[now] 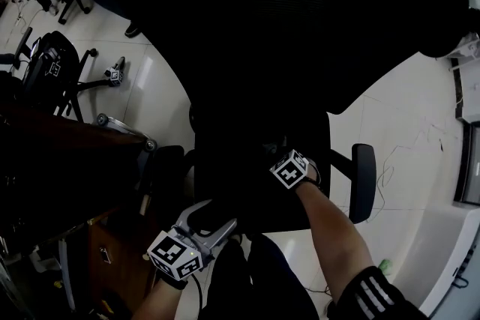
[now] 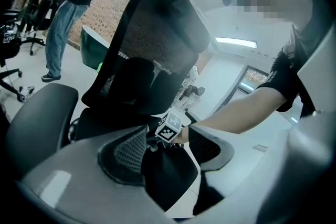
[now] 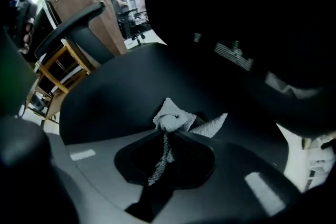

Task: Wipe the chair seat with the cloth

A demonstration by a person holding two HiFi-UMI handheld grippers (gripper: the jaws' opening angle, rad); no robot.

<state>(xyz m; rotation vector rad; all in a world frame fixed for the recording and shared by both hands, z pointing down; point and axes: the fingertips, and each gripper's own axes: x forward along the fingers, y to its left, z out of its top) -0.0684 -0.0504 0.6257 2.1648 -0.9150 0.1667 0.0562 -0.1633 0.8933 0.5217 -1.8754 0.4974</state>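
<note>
Cloth (image 3: pixel 176 119) is pinched in the right tongs (image 3: pixel 167 131) on the middle of the chair seat (image 3: pixel 115 97), left tongs (image 2: pixel 168 152) wide open and empty; wiping looks started, not finished.

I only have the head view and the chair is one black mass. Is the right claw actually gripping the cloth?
Observer: Yes. The right gripper view shows the right claw shut on a bunched pale grey terry cloth.
Operator: Is that cloth down on the seat?
Observer: One loose corner appears to lie against the black padded chair seat, just ahead of the claw's tips.
Operator: What about the left claw?
Observer: In the left gripper view, the left claw is open with nothing between its jaws. It points across the seat toward the right one.
</note>
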